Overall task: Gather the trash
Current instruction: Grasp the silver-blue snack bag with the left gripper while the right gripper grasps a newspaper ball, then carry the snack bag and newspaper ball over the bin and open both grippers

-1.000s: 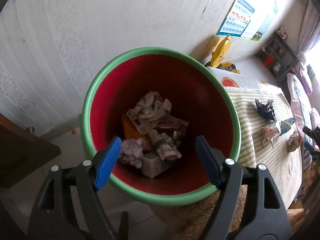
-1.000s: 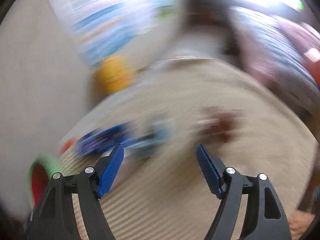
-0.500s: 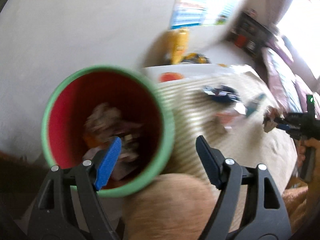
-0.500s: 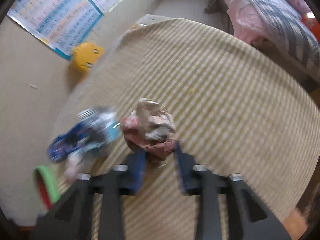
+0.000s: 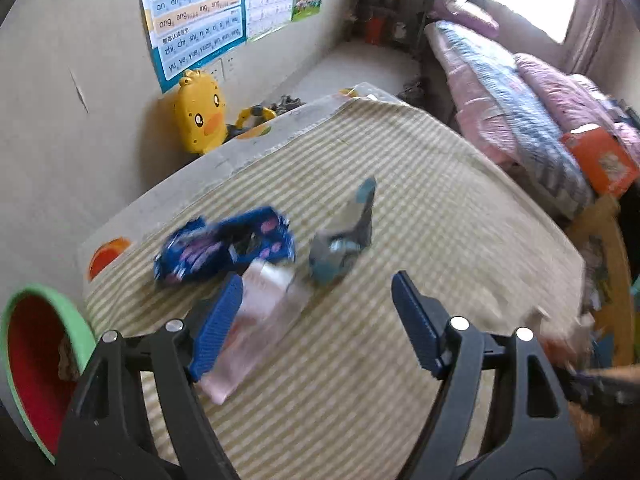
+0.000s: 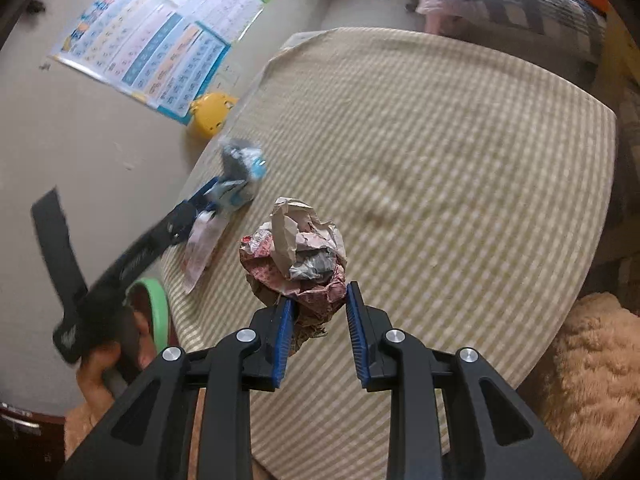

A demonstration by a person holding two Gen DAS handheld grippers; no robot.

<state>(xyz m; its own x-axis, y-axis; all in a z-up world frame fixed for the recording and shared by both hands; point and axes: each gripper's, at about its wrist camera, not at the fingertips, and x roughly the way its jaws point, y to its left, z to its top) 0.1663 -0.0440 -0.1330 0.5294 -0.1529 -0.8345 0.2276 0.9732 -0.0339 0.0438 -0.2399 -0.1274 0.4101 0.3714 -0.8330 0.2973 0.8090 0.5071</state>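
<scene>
- Right gripper (image 6: 316, 312): jaws just closed, now clamped on crumpled reddish-grey paper wad (image 6: 296, 256); bin transfer judged next.
- Left gripper (image 5: 316, 320): jaws wide, empty, swung from green-rimmed red bin (image 5: 44, 360) over striped bench (image 5: 440, 208).

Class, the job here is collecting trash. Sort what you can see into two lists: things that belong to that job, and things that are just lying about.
Belongs to the job:
- crumpled paper ball, gripped in the right gripper
- blue wrapper
- grey-blue wrapper
- clear pink packet
- red bin with green rim

Just lying about:
- yellow duck toy
- wall charts
- bedding
</scene>
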